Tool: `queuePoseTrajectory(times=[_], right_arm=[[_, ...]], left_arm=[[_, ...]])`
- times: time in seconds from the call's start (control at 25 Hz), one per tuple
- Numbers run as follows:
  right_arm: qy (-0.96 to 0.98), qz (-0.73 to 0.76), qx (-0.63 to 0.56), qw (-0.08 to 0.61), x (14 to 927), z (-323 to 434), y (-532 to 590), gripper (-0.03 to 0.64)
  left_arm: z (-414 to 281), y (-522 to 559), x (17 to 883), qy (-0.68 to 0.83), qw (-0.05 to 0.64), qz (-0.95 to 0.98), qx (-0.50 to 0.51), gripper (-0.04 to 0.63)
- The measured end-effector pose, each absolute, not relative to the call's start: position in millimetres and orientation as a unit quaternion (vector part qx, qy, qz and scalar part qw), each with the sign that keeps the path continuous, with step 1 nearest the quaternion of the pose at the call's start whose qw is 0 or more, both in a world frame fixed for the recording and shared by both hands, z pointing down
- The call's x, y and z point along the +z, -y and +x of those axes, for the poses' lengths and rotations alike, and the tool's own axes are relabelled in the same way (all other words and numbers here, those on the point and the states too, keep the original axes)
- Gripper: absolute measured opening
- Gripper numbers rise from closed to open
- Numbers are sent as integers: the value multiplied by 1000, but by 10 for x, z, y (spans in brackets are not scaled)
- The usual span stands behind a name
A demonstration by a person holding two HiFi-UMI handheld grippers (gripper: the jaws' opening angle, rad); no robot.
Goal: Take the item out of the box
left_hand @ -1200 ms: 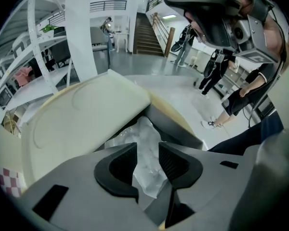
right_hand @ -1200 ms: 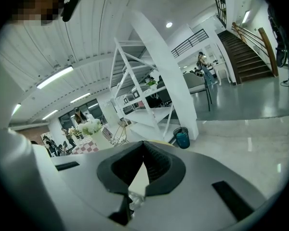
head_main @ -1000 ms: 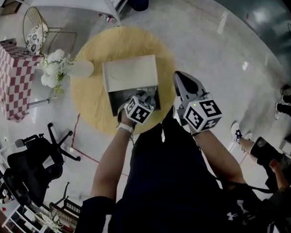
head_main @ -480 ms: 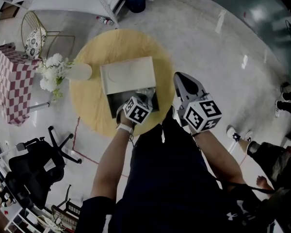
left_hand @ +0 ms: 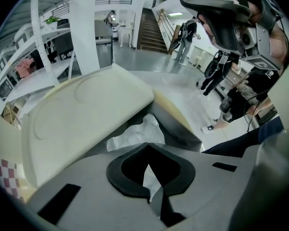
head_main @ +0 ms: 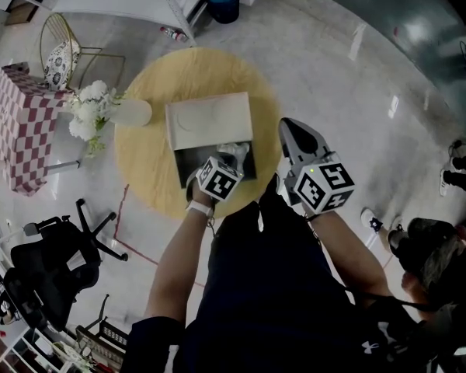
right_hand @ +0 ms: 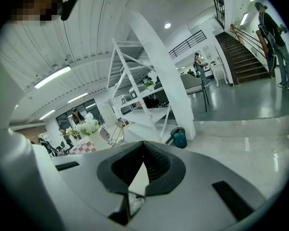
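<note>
While left tongs (left_hand: 149, 194) stay shut inside box (head_main: 210, 121) over wrapped item (left_hand: 130, 136) — unmoved — right tongs (right_hand: 127, 197) hang shut, empty.

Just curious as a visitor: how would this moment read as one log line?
box open on table | white wrapped item inside | left tongs shut, pointed at it | right tongs shut, aside

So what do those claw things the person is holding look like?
The left claw and the right claw are grey and pointed, lined inside with black rubbery pads. Each carries a white block with black square markers: the left cube and the right cube. The person wears a dark short-sleeved top and a white wristband on the left wrist.
</note>
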State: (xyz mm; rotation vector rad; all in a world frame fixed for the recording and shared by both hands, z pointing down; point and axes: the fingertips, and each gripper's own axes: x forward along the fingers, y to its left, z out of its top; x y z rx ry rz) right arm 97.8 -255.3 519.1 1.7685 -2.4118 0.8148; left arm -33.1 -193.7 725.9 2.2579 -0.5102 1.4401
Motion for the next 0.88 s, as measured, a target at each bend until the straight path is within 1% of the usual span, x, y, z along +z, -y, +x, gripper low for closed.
queuePoseTrajectory(times=[0.32,0.6,0.88], right_arm=[[789,559,255,22,5089,851,2567,8],[802,545,243,24,4936,697,2574,8],[813,537,223,20,4719,603,2636,8]], left_arm=[[-401,1907,7042,205,224,817,490,15],[-512,1911,6751,231,222,827,462,15],[-646,2159,6178,287,208,847,395,15]])
